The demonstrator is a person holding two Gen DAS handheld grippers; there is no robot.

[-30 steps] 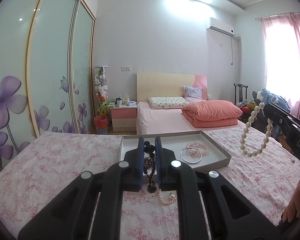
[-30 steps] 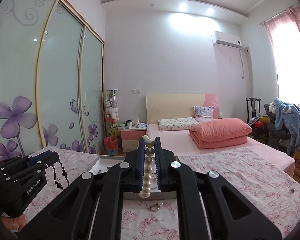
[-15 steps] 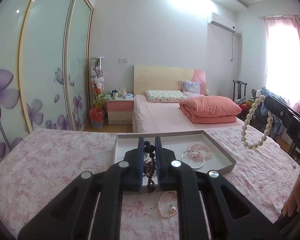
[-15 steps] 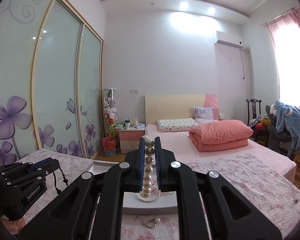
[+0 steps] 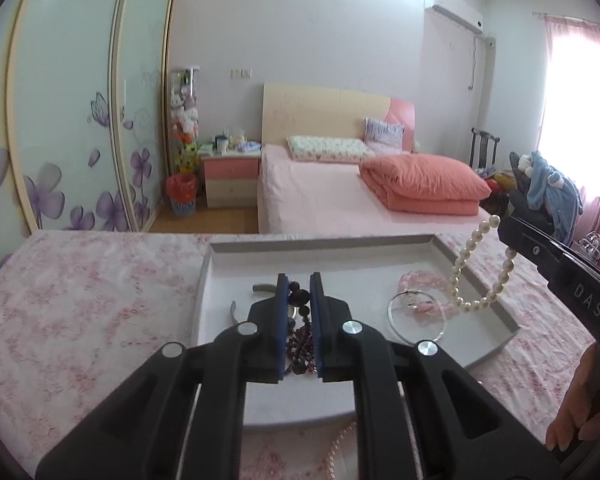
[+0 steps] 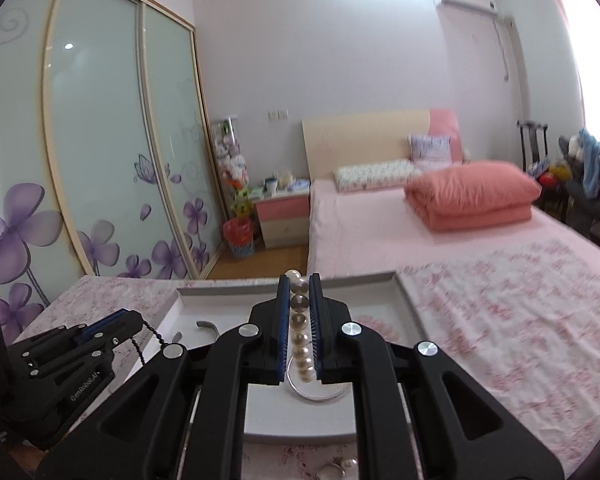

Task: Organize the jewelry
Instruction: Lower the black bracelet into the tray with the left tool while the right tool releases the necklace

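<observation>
Beaded strands, limp and light, prone to swing, tangle and slip bead by bead between flat pads; best pinched across several beads at once, as here, and probably best lowered until the slack pools before release. Left gripper (image 5: 299,300): narrow, clamped on dark bead necklace (image 5: 300,332), glossy black and deep purple rounds hanging down over the left half of the grey tray (image 5: 496,344). On the tray floor: dull metal open cuff (image 5: 262,288) at left, thin silver bangle (image 5: 417,318) and pale pink bead bracelet (image 5: 424,282) at right, all rigid or short enough to lie still. Right gripper (image 6: 299,312): closed tight on white pearl strand (image 5: 466,280), row of lustrous cream pearls lined up between blue pads (image 6: 283,320), loop dangling above the tray's right side near the bangle. Loose pearl piece (image 6: 348,465) left on floral pink bedspread (image 5: 80,300), just short of the tray's near rim.
</observation>
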